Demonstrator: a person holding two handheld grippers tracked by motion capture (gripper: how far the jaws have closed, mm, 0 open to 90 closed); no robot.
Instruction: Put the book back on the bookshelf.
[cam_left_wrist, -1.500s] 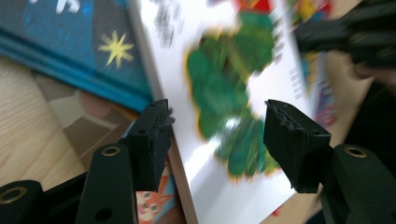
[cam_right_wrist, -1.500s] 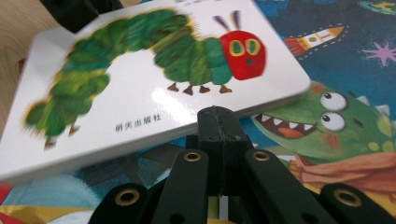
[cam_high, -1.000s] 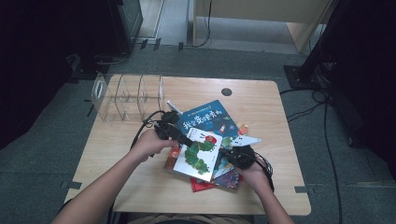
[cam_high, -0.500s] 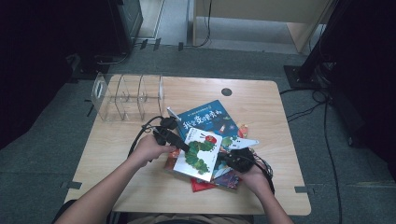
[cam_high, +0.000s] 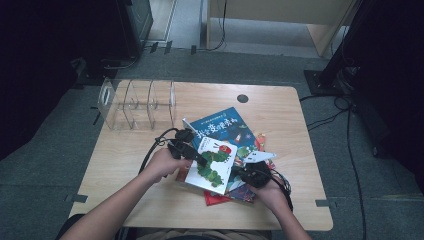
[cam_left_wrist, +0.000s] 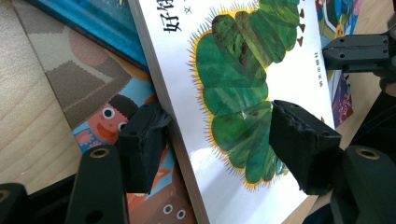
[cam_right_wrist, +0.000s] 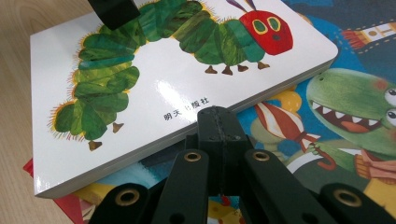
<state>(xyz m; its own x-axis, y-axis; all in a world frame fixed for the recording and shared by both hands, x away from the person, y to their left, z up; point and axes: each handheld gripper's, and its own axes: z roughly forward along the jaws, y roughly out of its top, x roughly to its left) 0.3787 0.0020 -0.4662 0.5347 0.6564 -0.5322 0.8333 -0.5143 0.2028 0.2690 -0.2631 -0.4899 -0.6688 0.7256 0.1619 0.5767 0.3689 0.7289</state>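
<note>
Left tool (cam_left_wrist: 210, 135) straddles the near edge of the caterpillar book (cam_left_wrist: 243, 88), one pad under the cover's edge and the other over the green body, and its jaws have just been opening, so the pads now stand off the cover rather than pinching it; I read it as released with the book between them. In the high view this left tool (cam_high: 192, 152) sits at the book's left side, where a second ago it lay a little further back along that edge, the book itself (cam_high: 212, 165) having barely shifted on the pile. Beyond the left tool, toward the far left corner of the bench (cam_high: 125, 165), stands a clear divider rack (cam_high: 137, 105) with empty slots. Under and just past the white book lie the blue book (cam_high: 220, 125) and other picture books spread flat. Right tool (cam_right_wrist: 218, 140) is clenched, jaws pressed together with nothing between them, its tip touching or just short of the book's lower edge (cam_right_wrist: 187, 79), above a dinosaur cover (cam_right_wrist: 355, 107). In the high view the right tool (cam_high: 252, 172) rests at the book's right side. Judging by this, the left grip has let go while the right one props the book, so a fresh hold is probably needed before it can go to the rack.
</note>
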